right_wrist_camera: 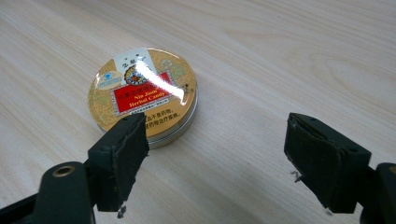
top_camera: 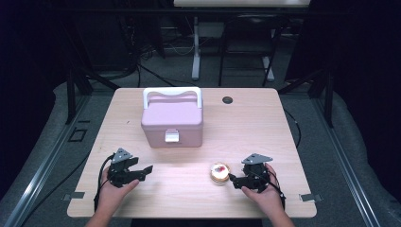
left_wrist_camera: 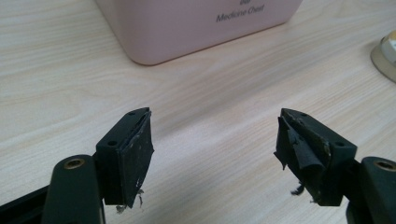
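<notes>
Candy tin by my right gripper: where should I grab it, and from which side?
Grip the candy tin across its round side wall, with the jaws on opposite sides of the rim. It lies flat on the table, lid up and low, so the flat top offers nothing to pinch. The right gripper is open and wide enough, but sits off to one side; probably centre it over the tin, then come down from above.

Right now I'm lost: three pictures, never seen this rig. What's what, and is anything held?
No robot here: a person holds a hand-operated two-jaw gripper in each hand. The high view looks down on the wooden table; the other two come from cameras riding on each gripper. On the table stand a pink medicine chest, lid shut, and a round gold candy tin. The left gripper is open over bare wood. The right gripper is open just beside the tin, not around it. Nothing is held.
</notes>
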Demonstrator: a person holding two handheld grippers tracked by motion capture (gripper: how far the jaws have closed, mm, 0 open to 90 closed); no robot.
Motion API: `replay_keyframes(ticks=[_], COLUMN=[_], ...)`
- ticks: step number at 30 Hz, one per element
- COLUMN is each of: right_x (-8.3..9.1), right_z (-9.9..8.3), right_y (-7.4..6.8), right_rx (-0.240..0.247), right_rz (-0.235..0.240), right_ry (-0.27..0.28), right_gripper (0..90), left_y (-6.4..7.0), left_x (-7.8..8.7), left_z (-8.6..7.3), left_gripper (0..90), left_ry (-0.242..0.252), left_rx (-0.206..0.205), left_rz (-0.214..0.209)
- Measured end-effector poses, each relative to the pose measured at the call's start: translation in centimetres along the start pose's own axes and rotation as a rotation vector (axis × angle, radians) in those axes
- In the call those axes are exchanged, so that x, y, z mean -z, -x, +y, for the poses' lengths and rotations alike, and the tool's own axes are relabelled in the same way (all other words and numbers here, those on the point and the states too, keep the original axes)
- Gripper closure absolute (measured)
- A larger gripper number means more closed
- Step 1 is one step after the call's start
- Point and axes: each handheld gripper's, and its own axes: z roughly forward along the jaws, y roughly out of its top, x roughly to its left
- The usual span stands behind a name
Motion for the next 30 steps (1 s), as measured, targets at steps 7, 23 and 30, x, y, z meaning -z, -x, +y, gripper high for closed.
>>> replay_keyframes(ticks=[7, 23, 30], right_x=[-0.6, -2.2, -3.1], right_z=[0.3, 1.4, 2.1], right_y=[-0.4, -1.9, -2.8], right_rx=[-0.006, 0.042, 0.071], right_rz=[0.025, 0.096, 0.111], right_ry=[-0.001, 0.0, -0.007], right_gripper=[20.4, 20.1, 15.8], left_y=[-0.6, -1.2, -1.4], left_x=[0.1, 1.6, 2.2], left_z=[-0.2, -1.2, -1.7], left_gripper=[29.8, 33.9, 33.9], left_ry=[-0.005, -0.001, 0.003], left_rx=[0.012, 0.066, 0.083], left_rz=[0.042, 0.049, 0.059])
